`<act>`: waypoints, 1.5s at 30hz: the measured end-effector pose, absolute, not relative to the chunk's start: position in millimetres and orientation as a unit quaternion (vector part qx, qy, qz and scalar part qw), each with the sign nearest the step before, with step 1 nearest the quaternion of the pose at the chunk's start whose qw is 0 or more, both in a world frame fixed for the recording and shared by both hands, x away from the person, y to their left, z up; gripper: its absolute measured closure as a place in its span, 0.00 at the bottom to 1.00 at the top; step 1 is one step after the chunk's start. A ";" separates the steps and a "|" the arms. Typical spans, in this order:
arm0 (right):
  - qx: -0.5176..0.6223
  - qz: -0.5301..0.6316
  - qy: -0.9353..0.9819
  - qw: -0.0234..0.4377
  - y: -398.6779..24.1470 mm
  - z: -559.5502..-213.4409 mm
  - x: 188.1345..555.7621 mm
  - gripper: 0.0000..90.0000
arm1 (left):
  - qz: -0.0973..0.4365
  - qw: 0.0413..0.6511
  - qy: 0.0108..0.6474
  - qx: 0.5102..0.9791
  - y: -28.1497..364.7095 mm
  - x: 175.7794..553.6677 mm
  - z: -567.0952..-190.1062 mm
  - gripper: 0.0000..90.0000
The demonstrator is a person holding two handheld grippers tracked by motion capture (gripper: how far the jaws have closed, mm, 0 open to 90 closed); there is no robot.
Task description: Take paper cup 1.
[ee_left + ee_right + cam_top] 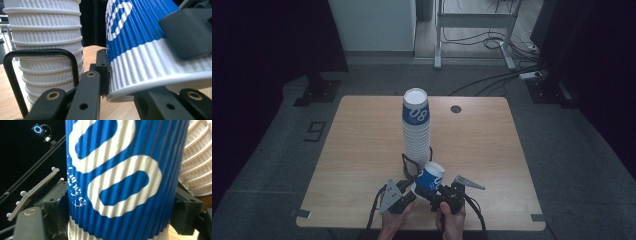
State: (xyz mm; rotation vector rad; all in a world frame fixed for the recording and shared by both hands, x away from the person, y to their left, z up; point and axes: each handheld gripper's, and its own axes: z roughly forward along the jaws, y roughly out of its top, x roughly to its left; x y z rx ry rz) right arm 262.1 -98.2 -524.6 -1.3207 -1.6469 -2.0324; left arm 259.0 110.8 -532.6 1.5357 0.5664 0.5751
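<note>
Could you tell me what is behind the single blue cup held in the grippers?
Behind the blue cup stands the tall stack of cups on the table, upside down, white ribbed rims showing. The cup and the jaws cover the stack's base, so its foot cannot be seen.

cup stack (416, 127) x1 | loose cup (430, 178) x1 | tools x2 | table (362, 145) x1
</note>
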 end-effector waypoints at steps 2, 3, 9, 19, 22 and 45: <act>-0.446 -0.690 -0.563 0.090 -97.0 -524.8 261.5 0.16 | 0.246 0.643 0.251 0.681 111.9 259.7 -532.9 0.90; -0.446 -0.689 -0.565 0.085 -96.8 -524.5 261.5 0.15 | 0.245 0.640 0.251 0.683 112.4 259.6 -533.1 0.91; -0.442 -0.692 -0.567 0.066 -98.6 -521.1 265.2 0.14 | 0.224 0.633 0.250 0.697 115.8 258.3 -532.6 0.92; -0.436 -0.692 -0.575 0.025 -109.4 -512.3 271.4 0.14 | 0.178 0.625 0.246 0.719 121.7 257.8 -533.8 0.93; -0.435 -0.692 -0.576 0.012 -113.7 -509.7 272.2 0.14 | 0.175 0.616 0.244 0.728 123.6 257.0 -533.6 0.93; -0.394 -0.634 -0.648 -0.154 -138.3 -518.9 251.6 0.14 | 0.152 0.559 0.268 0.770 160.9 270.2 -523.6 0.94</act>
